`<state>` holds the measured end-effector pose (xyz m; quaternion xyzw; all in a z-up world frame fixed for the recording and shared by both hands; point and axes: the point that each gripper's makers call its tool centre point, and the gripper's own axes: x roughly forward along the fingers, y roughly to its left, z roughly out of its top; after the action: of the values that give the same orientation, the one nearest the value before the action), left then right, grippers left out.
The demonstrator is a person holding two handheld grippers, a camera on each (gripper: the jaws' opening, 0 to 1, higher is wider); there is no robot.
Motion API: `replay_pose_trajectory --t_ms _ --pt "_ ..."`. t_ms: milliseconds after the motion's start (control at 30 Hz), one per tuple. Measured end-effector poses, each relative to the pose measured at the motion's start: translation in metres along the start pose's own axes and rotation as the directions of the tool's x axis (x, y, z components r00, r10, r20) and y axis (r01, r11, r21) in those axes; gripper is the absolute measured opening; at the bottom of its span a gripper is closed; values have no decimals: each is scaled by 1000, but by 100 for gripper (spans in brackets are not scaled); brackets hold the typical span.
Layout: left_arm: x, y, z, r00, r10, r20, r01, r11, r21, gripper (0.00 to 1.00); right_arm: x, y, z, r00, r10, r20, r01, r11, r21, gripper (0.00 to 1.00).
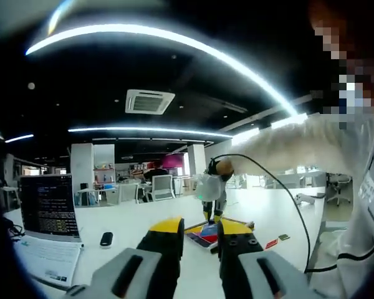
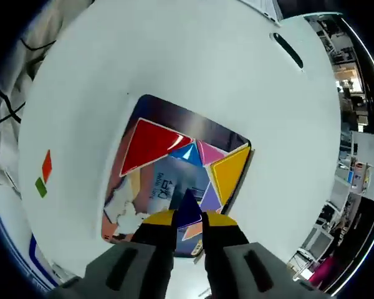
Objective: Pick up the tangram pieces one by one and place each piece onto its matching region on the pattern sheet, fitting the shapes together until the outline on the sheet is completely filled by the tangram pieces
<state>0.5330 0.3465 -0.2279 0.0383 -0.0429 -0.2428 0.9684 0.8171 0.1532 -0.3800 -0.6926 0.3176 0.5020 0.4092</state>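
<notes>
The pattern sheet (image 2: 143,112) lies on the white table, seen from above in the right gripper view. On it lie a large red triangle (image 2: 151,146), a small blue triangle (image 2: 188,153), a pink triangle (image 2: 209,151), a yellow piece (image 2: 230,171) and a purple piece (image 2: 210,198). My right gripper (image 2: 188,219) is shut on a dark blue triangle (image 2: 188,207) just above the sheet's near part. An orange piece (image 2: 47,165) and a green piece (image 2: 41,187) lie off the sheet to the left. My left gripper (image 1: 201,233) is open and holds nothing, well back from the sheet (image 1: 202,235).
A laptop (image 1: 48,205) stands at the left with a printed paper (image 1: 47,258) before it. A small black object (image 1: 106,238) lies beside them. A black cable (image 1: 293,199) runs from the right gripper (image 1: 210,187) past a person's white sleeve (image 1: 287,146).
</notes>
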Motion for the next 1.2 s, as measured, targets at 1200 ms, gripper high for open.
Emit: replay_pose_trajectory --t_ms 1200 --pt "-5 5 7 999 13 44 -12 1000 -28 23 -4 -13 -6 997 -62 35 58 993 107 29"
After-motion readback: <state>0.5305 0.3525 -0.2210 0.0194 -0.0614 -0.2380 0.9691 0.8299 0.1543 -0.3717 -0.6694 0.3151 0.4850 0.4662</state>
